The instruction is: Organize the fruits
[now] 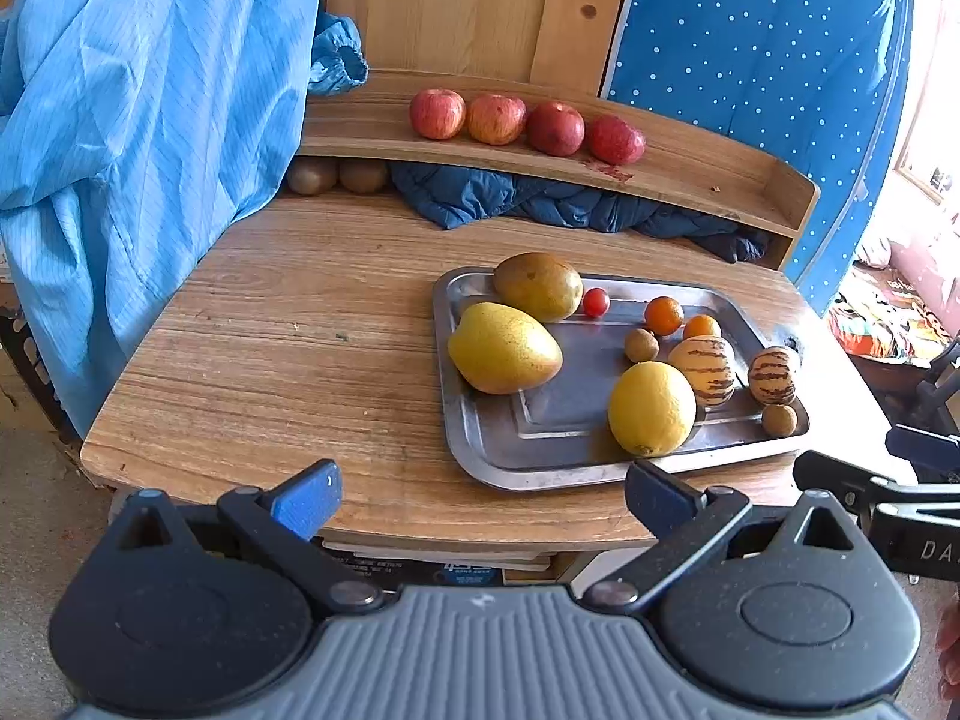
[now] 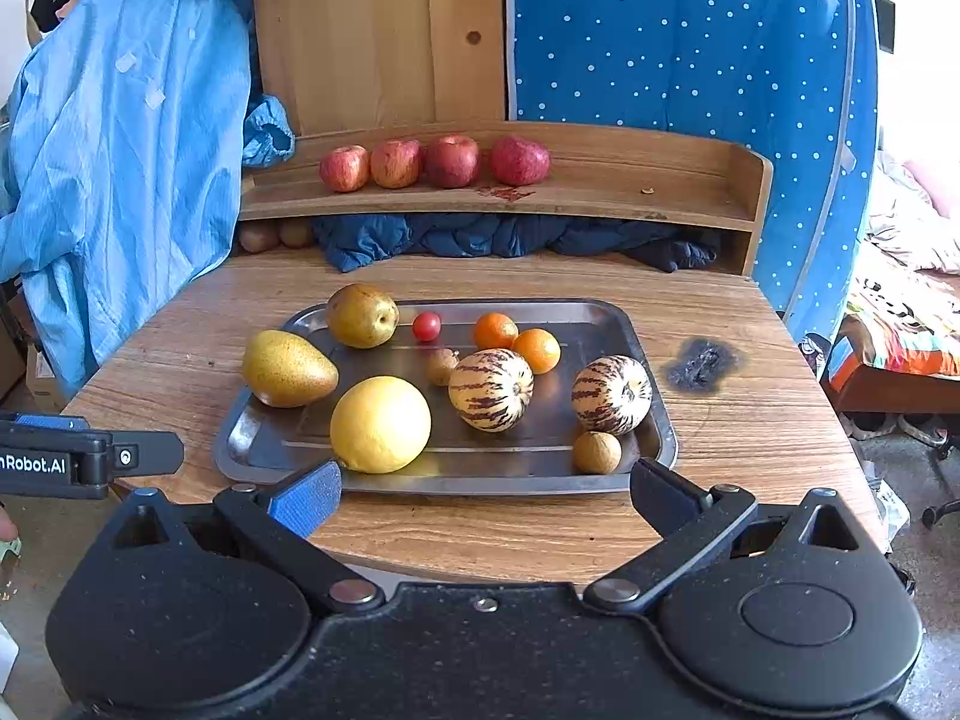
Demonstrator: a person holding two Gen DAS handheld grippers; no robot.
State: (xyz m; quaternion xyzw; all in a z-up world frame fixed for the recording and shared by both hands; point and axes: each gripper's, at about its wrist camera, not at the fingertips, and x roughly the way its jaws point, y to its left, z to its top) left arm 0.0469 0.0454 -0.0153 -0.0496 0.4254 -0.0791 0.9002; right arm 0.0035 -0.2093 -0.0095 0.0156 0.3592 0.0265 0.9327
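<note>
Fruit lay loose on a metal tray [image 2: 651, 420] set on the wooden surface [image 2: 750, 420]: two pears [image 2: 288, 369] at the tray's left end, the nearer one overhanging the rim; a large yellow citrus [image 2: 380, 423] at the near edge; two striped melons [image 2: 491, 390] right of it; two small oranges [image 2: 517, 340] touching each other behind them; one cherry tomato [image 2: 426, 325] beside the far pear; two small brown round fruits [image 2: 596, 452], one at the near right corner. Four red apples [image 2: 431, 162] sat in a row on the raised shelf [image 2: 660, 180] at the back, with dark blue cloth [image 2: 498, 237] bunched beneath. Left tool [image 1: 480, 498] was released, fingers wide apart, empty, hovering at the surface's near edge. Right tool [image 2: 486, 495] likewise released and empty, just short of the tray.
</note>
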